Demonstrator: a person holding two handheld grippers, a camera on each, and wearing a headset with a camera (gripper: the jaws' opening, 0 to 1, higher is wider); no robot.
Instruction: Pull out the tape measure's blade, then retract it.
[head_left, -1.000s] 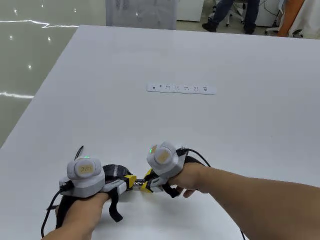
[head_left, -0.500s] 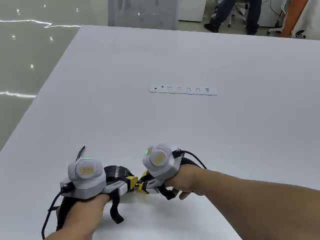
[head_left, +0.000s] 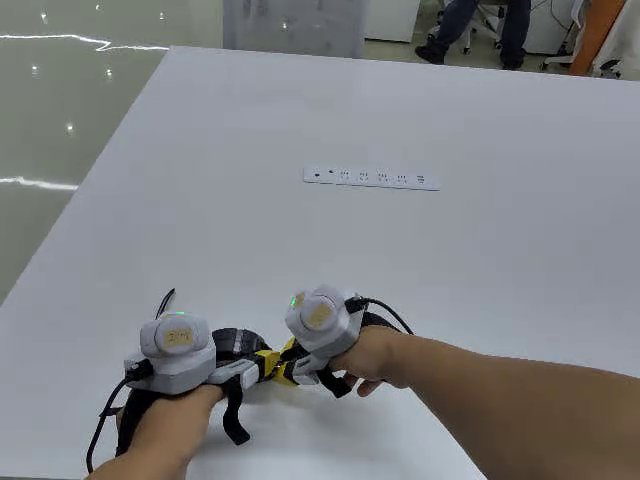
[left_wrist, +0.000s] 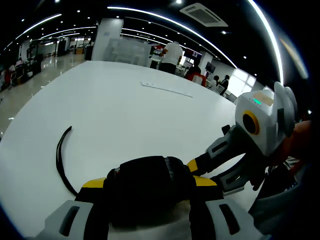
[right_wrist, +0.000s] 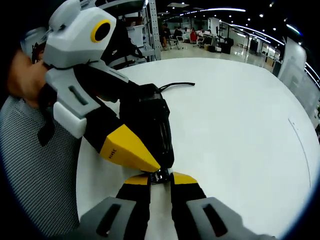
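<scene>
White table (head_left: 420, 110) runs wide and bare toward 12 and 3 o'clock. Its left edge drops off at 9 and its near edge sits just under the hands at 6. A power strip (head_left: 371, 178) lies well apart at 12. The left gripper (head_left: 258, 362) clamps the black tape measure (left_wrist: 150, 187) by its case. The right gripper (head_left: 285, 372), at its 3 o'clock, pinches the blade hook (right_wrist: 161, 174) at the mouth. With the blade hardly out, I'd say the pull is only starting. It wants a straight draw toward 3, with the case held firm.

Left gripper (head_left: 256, 364) clamps the tape measure (left_wrist: 150, 192); right gripper (head_left: 288, 371) pinches its blade tip (right_wrist: 161, 175).
</scene>
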